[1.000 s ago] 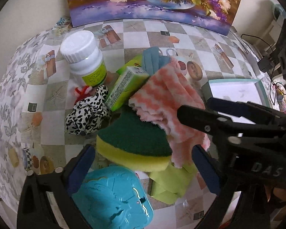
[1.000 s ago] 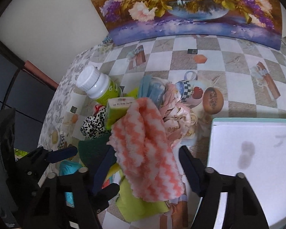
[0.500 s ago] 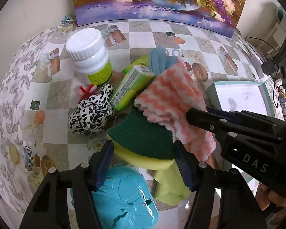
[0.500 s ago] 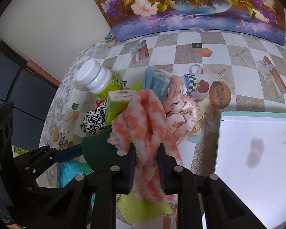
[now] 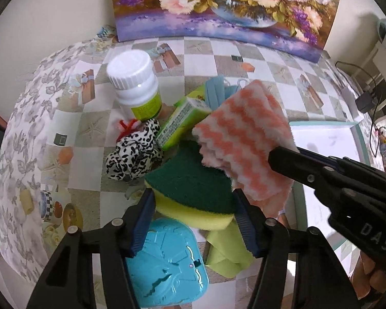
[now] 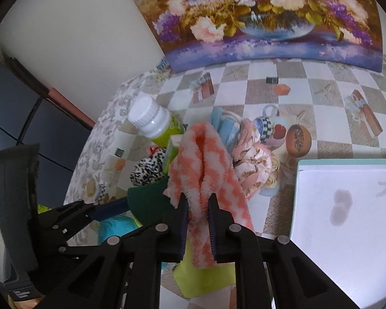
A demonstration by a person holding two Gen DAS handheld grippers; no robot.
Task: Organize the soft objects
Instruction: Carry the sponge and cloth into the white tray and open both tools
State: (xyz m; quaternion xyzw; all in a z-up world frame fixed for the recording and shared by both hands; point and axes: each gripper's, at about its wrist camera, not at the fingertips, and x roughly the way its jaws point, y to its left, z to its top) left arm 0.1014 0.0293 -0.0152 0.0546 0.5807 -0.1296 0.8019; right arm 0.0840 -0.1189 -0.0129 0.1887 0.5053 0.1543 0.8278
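Note:
A green-topped yellow sponge (image 5: 187,180) lies in a pile of things on the checked tablecloth. My left gripper (image 5: 193,195) points down over it; its jaws are closing and both blue pads press on the sponge's sides. An orange-and-white zigzag cloth (image 6: 205,149) is bunched between the pads of my right gripper (image 6: 197,200), whose jaws are closing on it. In the left wrist view that cloth (image 5: 244,134) hangs over the sponge's right edge. Also in the pile are a leopard-print scrunchie (image 5: 135,154), a blue cloth (image 5: 216,92), a pink floral scrunchie (image 6: 252,159) and a yellow-green cloth (image 5: 226,249).
A white bottle (image 5: 136,85) and a green box (image 5: 182,123) stand at the pile's left. A turquoise plastic case (image 5: 167,262) lies under my left gripper. A white tray with a teal rim (image 6: 360,231) sits to the right. A flower painting (image 5: 218,7) leans at the back.
Both grippers went from wide open to closed: the left on the sponge, the right on the orange-and-white cloth. The cloth is bunched and raised a little.

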